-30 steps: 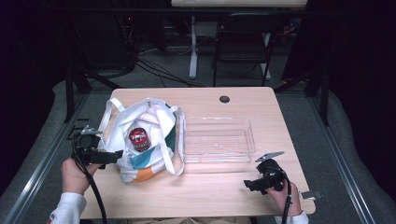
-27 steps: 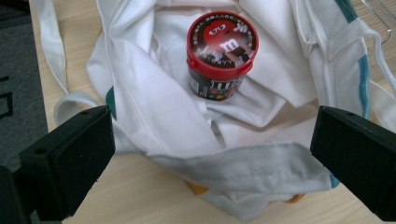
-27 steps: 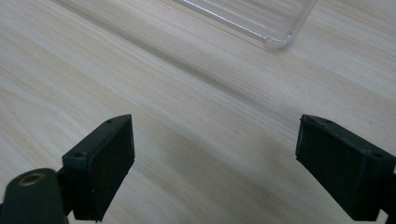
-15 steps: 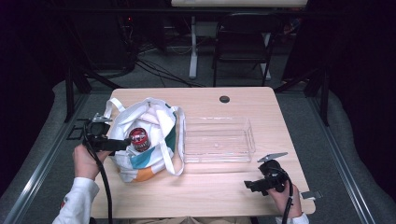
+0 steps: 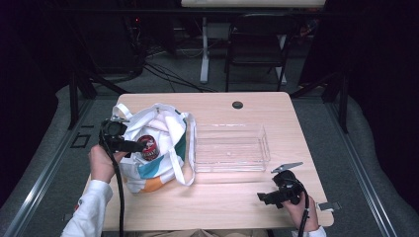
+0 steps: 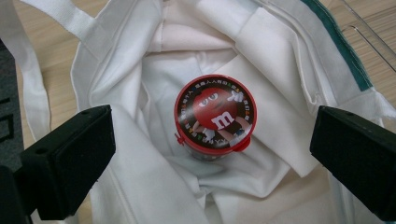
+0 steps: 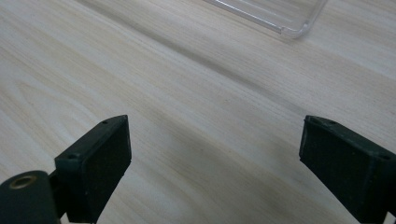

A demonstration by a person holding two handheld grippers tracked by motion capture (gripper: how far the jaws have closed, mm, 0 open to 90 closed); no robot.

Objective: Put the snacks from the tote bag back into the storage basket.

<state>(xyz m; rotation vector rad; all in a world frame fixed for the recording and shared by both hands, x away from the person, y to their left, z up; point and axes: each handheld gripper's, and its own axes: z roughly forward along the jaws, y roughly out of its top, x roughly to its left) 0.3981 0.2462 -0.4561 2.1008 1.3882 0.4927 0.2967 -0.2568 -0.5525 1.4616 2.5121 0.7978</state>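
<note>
A white tote bag (image 5: 158,148) with teal and orange panels lies open on the left of the wooden table (image 5: 227,207). Inside it sits a jar with a red printed lid (image 6: 215,114), seen in the high view as a red lid (image 5: 147,146). My left gripper (image 5: 140,146) hovers over the bag's mouth, open, its jaws spread wide on either side of the jar without touching it (image 6: 212,154). My right gripper (image 5: 262,197) rests low near the table's front right, open, with bare wood between its jaws (image 7: 215,163).
A clear plastic tray (image 5: 230,147) stands just right of the bag; its corner (image 7: 289,28) shows ahead of the right gripper. A round cable hole (image 5: 237,104) is at the table's far edge. A dark chair (image 5: 257,49) stands behind the table.
My left gripper has moved up from the bag's near-left side to over its mouth, above the jar. The right gripper has stayed put.
</note>
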